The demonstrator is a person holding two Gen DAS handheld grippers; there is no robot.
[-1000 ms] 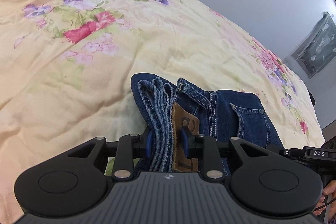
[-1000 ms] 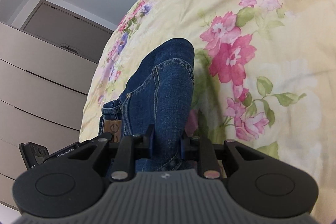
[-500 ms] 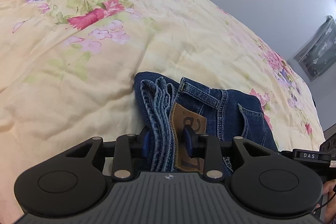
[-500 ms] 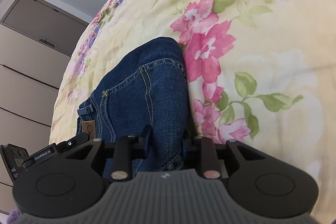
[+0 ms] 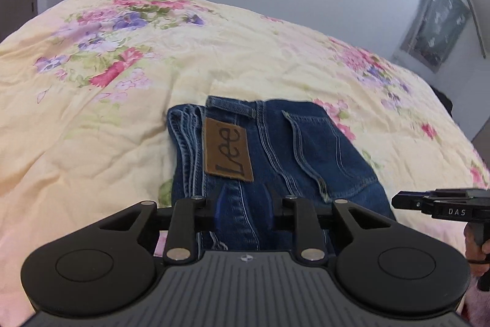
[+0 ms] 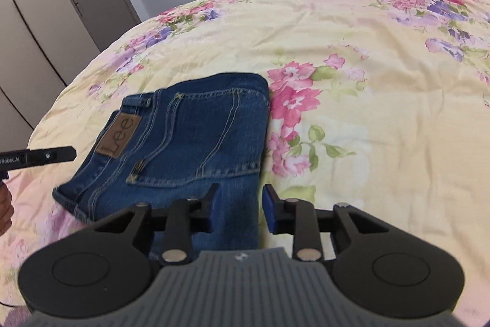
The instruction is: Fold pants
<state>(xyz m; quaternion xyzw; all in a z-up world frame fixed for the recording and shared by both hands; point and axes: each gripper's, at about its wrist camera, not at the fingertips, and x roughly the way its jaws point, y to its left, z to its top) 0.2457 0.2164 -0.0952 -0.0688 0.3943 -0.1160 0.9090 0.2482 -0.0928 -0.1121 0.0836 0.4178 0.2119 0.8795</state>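
Observation:
Dark blue jeans lie folded into a compact bundle on the bed, the brown Lee patch facing up. My left gripper hovers over the near edge of the bundle. Its jaws are closing with a gap between them, and the pads do not press the denim seen behind them. In the right wrist view the jeans lie flat, and my right gripper hangs over their near right corner. Its jaws are closing too, and the blue pad stands off the cloth edge.
A yellow floral bedspread covers the whole bed. Grey wardrobe doors stand beyond the bed's left side. A dark hanging is on the far wall. The other gripper's tip and a person's hand show at the right edge.
Both grippers have let go of the denim they were clamping and pulled back and up. The folded jeans now lie flat on the bedspread, farther from both cameras.

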